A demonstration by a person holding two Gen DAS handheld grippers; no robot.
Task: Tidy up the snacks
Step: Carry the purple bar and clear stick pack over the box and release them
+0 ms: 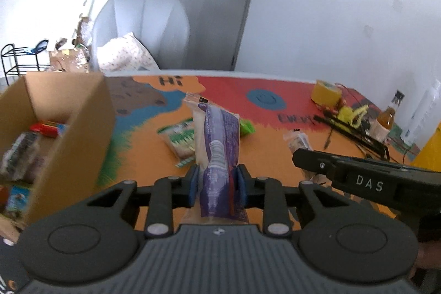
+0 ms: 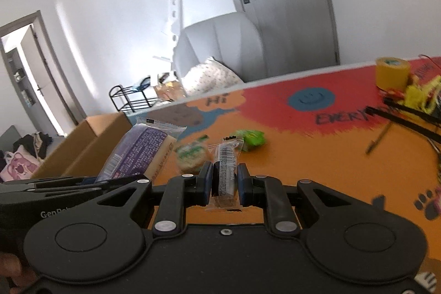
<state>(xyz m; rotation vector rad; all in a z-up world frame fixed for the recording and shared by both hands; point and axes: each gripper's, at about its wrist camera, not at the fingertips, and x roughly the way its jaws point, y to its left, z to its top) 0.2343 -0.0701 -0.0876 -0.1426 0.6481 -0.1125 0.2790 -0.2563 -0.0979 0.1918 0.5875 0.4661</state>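
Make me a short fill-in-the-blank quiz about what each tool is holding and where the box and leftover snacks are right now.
1. The left tool is shut on a snack pack whose wrapper is mostly ____ in colour.
2. The right tool grips a small clear-wrapped snack bar, so both tools are ____.
3. The open cardboard box already has ____ inside.
4. Two snacks with ____ wrappers, a biscuit pack and a small packet, lie on the table.

Missing words: purple; shut; snacks; green

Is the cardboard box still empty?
No: the left wrist view shows several snack packs already lying inside the cardboard box.
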